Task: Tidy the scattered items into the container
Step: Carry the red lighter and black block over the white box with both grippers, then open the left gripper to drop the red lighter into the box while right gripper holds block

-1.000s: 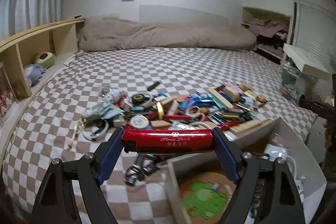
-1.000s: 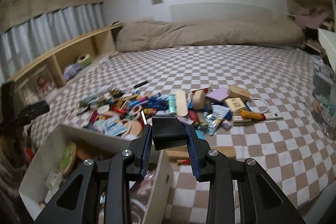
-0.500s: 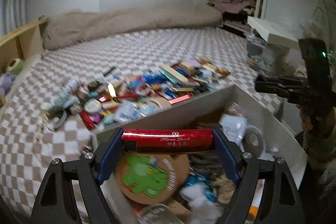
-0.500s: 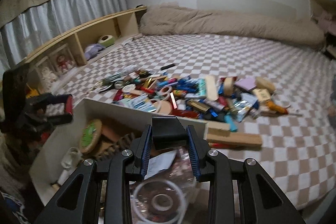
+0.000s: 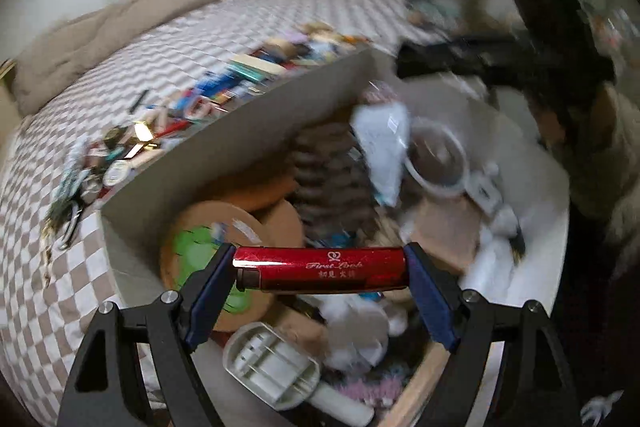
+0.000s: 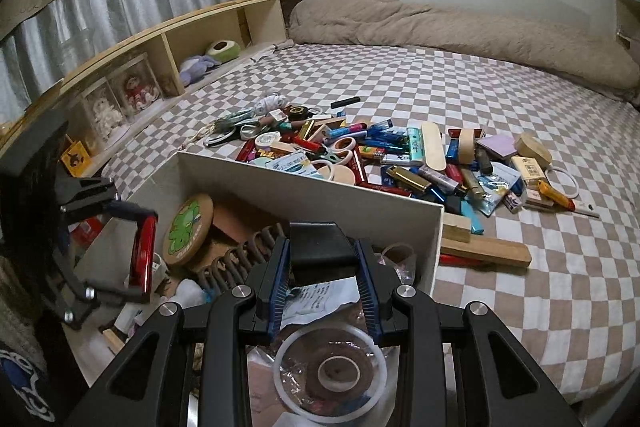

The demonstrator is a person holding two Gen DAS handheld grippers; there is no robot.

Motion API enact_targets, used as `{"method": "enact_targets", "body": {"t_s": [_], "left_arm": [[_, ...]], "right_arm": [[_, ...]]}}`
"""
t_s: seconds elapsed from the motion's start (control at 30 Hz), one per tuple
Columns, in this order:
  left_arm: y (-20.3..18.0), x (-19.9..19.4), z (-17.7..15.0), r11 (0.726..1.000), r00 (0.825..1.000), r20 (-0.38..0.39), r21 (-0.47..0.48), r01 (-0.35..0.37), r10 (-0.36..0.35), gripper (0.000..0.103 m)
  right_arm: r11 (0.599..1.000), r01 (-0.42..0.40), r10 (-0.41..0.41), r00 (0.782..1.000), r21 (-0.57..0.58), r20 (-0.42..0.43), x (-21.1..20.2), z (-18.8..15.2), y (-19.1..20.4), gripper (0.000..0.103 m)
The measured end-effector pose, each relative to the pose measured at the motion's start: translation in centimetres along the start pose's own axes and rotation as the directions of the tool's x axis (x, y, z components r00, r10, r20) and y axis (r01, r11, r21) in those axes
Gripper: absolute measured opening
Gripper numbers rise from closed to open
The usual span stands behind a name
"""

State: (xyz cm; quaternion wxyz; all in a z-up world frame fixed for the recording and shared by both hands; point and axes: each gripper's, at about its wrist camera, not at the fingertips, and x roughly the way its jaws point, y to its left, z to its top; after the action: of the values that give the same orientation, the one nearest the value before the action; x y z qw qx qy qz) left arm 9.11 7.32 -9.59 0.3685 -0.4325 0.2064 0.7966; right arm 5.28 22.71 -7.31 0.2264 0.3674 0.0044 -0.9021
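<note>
My left hand-held gripper [image 5: 320, 269] pinches a red lighter [image 5: 322, 269] lengthwise between its blue pads, hanging above the open white container [image 6: 304, 183] and its clutter of coasters and tape. My right hand-held gripper [image 6: 323, 263] is clamped on a small black block [image 6: 322, 247], over the container's near corner. The left view is blurred, so I think the lighter is clear of the contents. The remaining pile [image 6: 380, 155] lies on the checkered bed [image 6: 520, 267] just behind the container's far wall.
</note>
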Motion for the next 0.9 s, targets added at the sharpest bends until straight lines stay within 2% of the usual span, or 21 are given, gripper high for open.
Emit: {"method": "enact_targets", "body": {"t_s": [0.1, 0.2, 0.3, 0.47, 0.63, 0.77, 0.9], "left_arm": [[-1.1, 0.6, -0.5, 0.995, 0.999, -0.045, 0.090, 0.032, -0.028, 0.083], [-1.7, 0.9, -0.5, 0.985, 0.997, -0.068, 0.166, 0.037, -0.026, 0.083], [-1.3, 1.0, 0.4, 0.987, 0.997, -0.078, 0.159, 0.037, -0.025, 0.083], [1.7, 1.4, 3.3, 0.996, 0.993, -0.080, -0.014, 0.091, -0.092, 0.083], [4.4, 2.2, 5.8, 0.972, 0.985, -0.100, -0.204, 0.120, -0.143, 0.083], [6.3, 3.6, 7.3, 0.916, 0.972, -0.125, -0.378, 0.137, -0.197, 0.083], [8.5, 4.8, 7.9, 0.820, 0.967, -0.132, -0.562, 0.107, -0.216, 0.083]], "right_arm": [[1.000, -0.005, 0.005, 1.000, 0.001, -0.006, 0.2, -0.2, 0.1, 0.034], [1.000, -0.007, 0.007, 1.000, 0.001, -0.009, 0.2, -0.3, 0.1, 0.034], [1.000, -0.010, 0.010, 1.000, 0.005, -0.009, 0.2, -0.4, 0.1, 0.034], [1.000, -0.014, 0.014, 1.000, 0.007, -0.010, 0.3, -0.5, 0.0, 0.034], [1.000, -0.027, 0.027, 0.999, -0.011, -0.023, 0.5, -0.6, 0.4, 0.034], [0.999, -0.040, 0.039, 0.999, -0.031, -0.030, 0.7, -0.6, 0.8, 0.034], [0.998, -0.052, 0.051, 0.998, -0.041, -0.039, 0.8, -0.7, 0.9, 0.033]]}}
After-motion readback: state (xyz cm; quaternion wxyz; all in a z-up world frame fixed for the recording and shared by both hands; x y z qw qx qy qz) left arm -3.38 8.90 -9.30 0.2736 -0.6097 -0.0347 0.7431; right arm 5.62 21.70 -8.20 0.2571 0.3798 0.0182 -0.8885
